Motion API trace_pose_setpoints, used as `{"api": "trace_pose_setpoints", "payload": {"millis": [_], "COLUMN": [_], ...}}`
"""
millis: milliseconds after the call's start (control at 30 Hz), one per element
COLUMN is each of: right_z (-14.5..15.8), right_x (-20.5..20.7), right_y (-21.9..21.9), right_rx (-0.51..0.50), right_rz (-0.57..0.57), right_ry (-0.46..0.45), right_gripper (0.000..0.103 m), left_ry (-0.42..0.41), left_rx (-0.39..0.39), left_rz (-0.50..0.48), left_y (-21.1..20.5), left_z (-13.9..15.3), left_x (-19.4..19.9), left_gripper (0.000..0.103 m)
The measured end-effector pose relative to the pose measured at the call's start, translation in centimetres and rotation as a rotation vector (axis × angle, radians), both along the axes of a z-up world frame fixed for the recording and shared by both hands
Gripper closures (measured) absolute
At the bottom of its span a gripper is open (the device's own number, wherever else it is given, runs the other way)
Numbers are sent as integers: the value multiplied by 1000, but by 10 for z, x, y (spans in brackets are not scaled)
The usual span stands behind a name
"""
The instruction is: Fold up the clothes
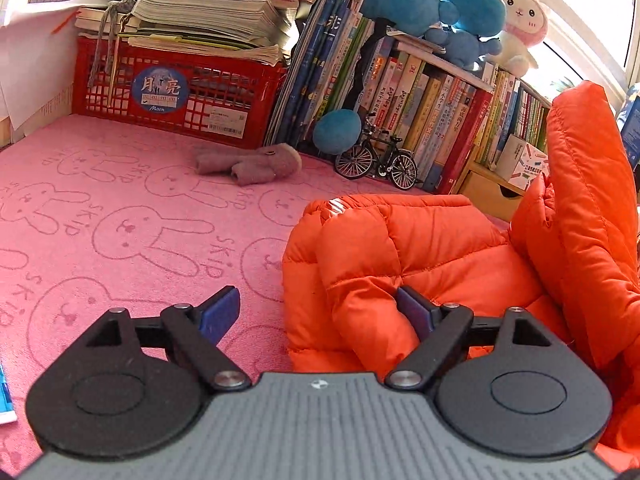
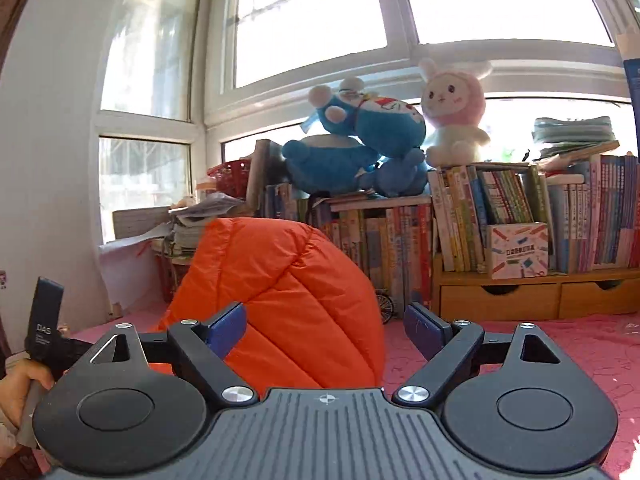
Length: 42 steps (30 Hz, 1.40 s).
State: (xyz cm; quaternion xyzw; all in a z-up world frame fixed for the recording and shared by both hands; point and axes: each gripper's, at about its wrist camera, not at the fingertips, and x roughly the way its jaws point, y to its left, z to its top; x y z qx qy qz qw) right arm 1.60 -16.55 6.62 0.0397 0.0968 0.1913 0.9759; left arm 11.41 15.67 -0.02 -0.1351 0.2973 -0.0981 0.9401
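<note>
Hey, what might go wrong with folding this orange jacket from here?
Both hand-held grippers, left and right, are open, so the puffy orange quilted jacket may spring back unfolded. A raised section stands upright and may flop. Sweeping it could knock the small black model bicycle.

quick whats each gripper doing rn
left gripper: jaws open, holding nothing, orange jacket between them
right gripper: jaws open, nothing gripped
</note>
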Motion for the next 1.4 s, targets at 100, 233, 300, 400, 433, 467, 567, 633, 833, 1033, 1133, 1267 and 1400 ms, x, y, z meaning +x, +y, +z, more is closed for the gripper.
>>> {"api": "trace_pose_setpoints", "payload": {"millis": [100, 233, 300, 400, 433, 467, 567, 633, 833, 1033, 1133, 1267, 1400], "right_z": [-11, -26, -30, -27, -26, -25, -27, -32, -31, -30, -30, -14, -15], "right_x": [30, 69, 78, 72, 70, 67, 62, 62, 47, 32, 24, -2, -35], "right_y": [5, 12, 20, 47, 58, 69, 104, 124, 136, 145, 150, 90, 44], "right_rx": [-6, -14, -12, -44, -70, -111, -220, -270, -309, -345, -363, -304, -328], "right_rz": [-61, -143, -156, -111, -94, -82, -42, -13, 3, 16, 23, -90, -177], "right_ry": [59, 137, 160, 150, 138, 124, 99, 104, 74, 43, 27, -16, -46], "right_gripper": [31, 47, 48, 48, 48, 48, 48, 48, 47, 38, 7, 7, 5], "left_ry": [17, 19, 13, 16, 16, 6, -56, -92, -183, -156, -157, -133, -114], "left_rx": [-24, -15, -24, -86, -102, -107, -113, -135, -25, 65, 57, 44, 45], "left_rz": [-14, -58, -75, -70, -50, -24, 57, 80, 121, 219, 255, 291, 263], "left_y": [-1, -13, -15, -2, 5, 13, 37, 51, 44, 39, 50, 56, 49], "left_z": [-1, -6, -7, -7, -5, -2, 16, 28, 52, 48, 47, 45, 44], "left_x": [15, 30, 33, 32, 30, 25, 4, -10, -37, -47, -64, -83, -103], "left_gripper": [17, 18, 18, 20, 21, 21, 22, 22, 22, 22, 22, 22, 22]}}
